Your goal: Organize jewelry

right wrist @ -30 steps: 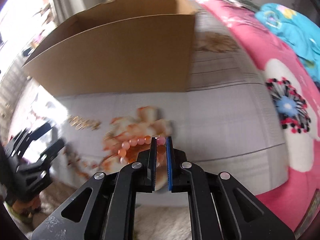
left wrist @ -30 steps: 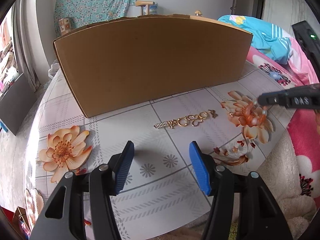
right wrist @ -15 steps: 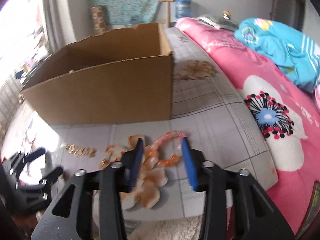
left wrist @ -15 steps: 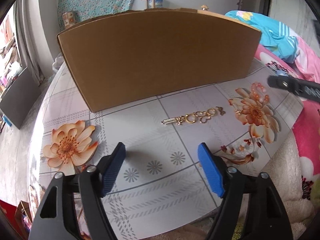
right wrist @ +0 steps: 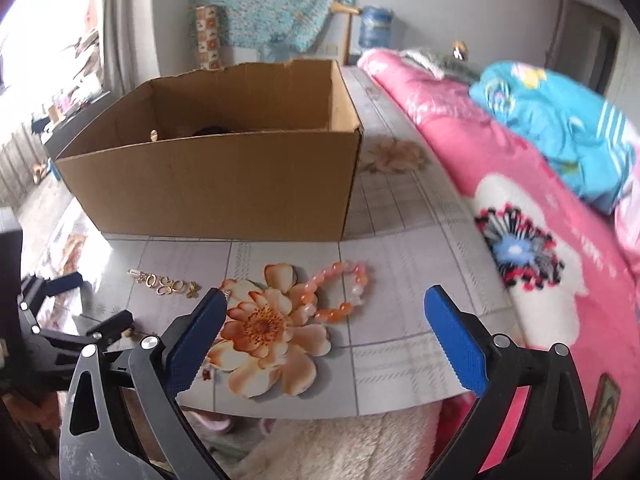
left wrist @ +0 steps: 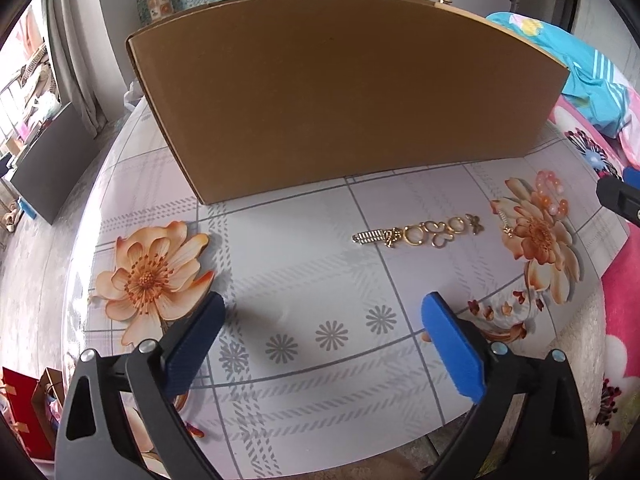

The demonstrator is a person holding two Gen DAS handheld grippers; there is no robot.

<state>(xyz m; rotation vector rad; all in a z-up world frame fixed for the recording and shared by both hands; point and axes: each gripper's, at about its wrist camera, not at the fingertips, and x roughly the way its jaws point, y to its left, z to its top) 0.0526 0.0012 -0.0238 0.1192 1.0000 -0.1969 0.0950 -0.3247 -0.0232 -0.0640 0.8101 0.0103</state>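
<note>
A row of gold jewelry pieces [left wrist: 418,234] is laid on the table [left wrist: 304,280], its long axis running left to right, parallel to the near wall of the cardboard box [left wrist: 340,92] beyond it. To its right, a bead bracelet [right wrist: 344,288] of pink and orange beads is spread in a loop, partly over a printed flower. The left gripper [left wrist: 320,322] is held tilted downward above bare table, near of the gold row. The right gripper [right wrist: 324,320] is angled down just near of the bracelet. Both sets of jaws have just been opening and are released wide, with nothing grasped between them.
</note>
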